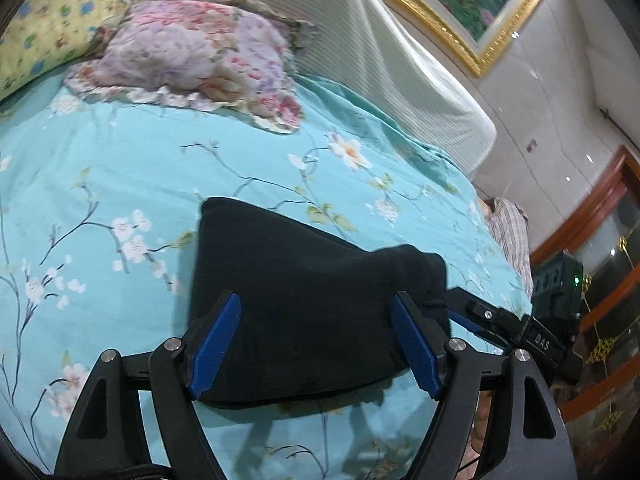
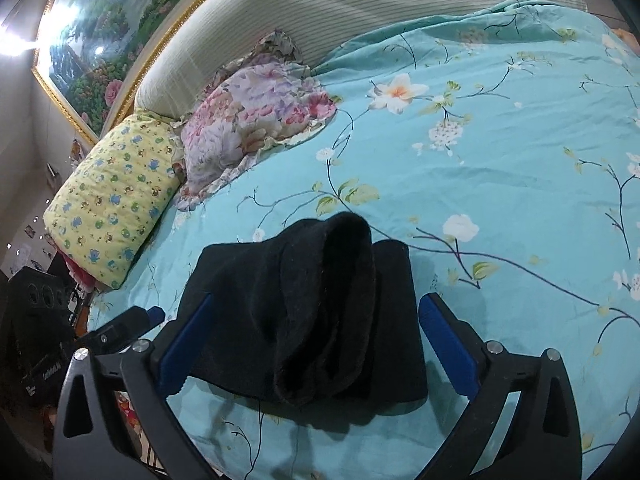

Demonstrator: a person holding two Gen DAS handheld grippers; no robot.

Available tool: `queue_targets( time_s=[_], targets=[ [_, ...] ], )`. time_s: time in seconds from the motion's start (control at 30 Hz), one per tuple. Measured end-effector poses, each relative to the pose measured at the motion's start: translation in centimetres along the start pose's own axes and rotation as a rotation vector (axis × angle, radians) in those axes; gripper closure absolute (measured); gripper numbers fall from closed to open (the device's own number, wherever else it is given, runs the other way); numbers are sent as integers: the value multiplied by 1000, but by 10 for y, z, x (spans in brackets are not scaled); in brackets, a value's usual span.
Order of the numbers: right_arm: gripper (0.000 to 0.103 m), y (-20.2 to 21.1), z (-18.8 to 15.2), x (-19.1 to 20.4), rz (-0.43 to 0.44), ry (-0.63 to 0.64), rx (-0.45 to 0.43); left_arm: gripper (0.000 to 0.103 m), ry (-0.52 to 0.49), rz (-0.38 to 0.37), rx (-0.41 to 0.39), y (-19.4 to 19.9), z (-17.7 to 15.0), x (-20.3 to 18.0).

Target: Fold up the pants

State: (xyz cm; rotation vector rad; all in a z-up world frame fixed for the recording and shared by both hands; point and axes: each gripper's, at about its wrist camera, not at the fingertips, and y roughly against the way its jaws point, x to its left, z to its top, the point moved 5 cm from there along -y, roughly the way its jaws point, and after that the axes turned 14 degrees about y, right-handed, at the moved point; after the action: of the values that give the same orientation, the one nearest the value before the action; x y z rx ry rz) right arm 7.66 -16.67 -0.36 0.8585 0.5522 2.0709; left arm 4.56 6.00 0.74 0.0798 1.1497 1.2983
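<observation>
The folded black pants [image 1: 312, 304] lie on the bed's turquoise floral sheet [image 1: 140, 168], between both spread-open tools. Only the right wrist view shows the fleecy waistband opening [image 2: 340, 280]; the left tool [image 1: 316, 344] view alone shows the right tool [image 1: 472, 312] beside the bundle

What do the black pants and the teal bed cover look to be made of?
Black pants: thick, matte knit with a fuzzy, fleece-like inside, seen at the open end; probably lined.
Teal bed cover: thin, smooth woven fabric, likely cotton or a blend, with printed blossoms and fine creases.
</observation>
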Motion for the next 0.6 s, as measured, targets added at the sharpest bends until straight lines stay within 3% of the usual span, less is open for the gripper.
queue_targets(
  time_s=[0.6],
  targets=[
    [2, -27, -19, -9, -7, -40, 79, 24, 128, 38, 46, -21, 8, 44]
  ],
)
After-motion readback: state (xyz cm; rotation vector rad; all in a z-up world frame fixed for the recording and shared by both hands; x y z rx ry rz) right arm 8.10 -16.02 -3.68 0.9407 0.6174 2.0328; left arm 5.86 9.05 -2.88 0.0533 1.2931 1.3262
